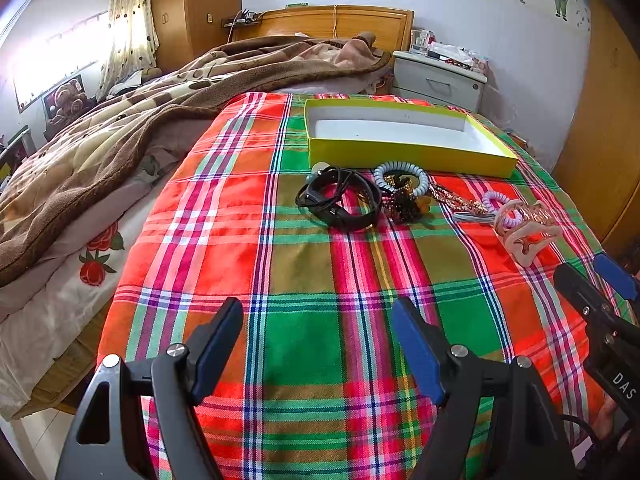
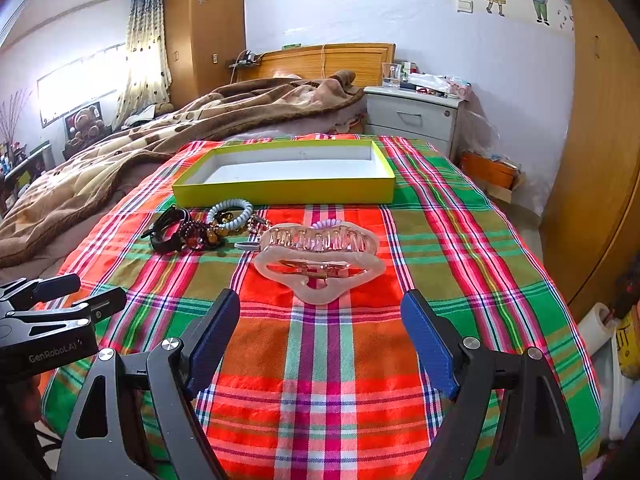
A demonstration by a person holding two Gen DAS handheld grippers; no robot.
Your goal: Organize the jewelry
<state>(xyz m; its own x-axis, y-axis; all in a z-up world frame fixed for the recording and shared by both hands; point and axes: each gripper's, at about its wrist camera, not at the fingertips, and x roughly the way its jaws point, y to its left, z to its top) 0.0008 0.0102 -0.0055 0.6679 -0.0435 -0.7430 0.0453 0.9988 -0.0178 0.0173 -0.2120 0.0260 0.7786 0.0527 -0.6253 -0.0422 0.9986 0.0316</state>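
Blue-padded left gripper (image 1: 318, 344) and right gripper (image 2: 320, 340) — both spread wide, holding nothing, above plaid cloth (image 2: 320, 380); yellow box (image 2: 286, 192) — empty.

**Rig appearance: both handheld grippers**

Left gripper (image 1: 318, 346): black angular frame, two fingers faced with blue textured pads (image 1: 418, 354), round silver screws at the pivots. Right gripper (image 2: 320, 340): same build and colours. White lettering marks each housing ("GenRoboLAI" on the left unit, "DAS" on the right, partly cut off). A thin black cable trails below the right unit.
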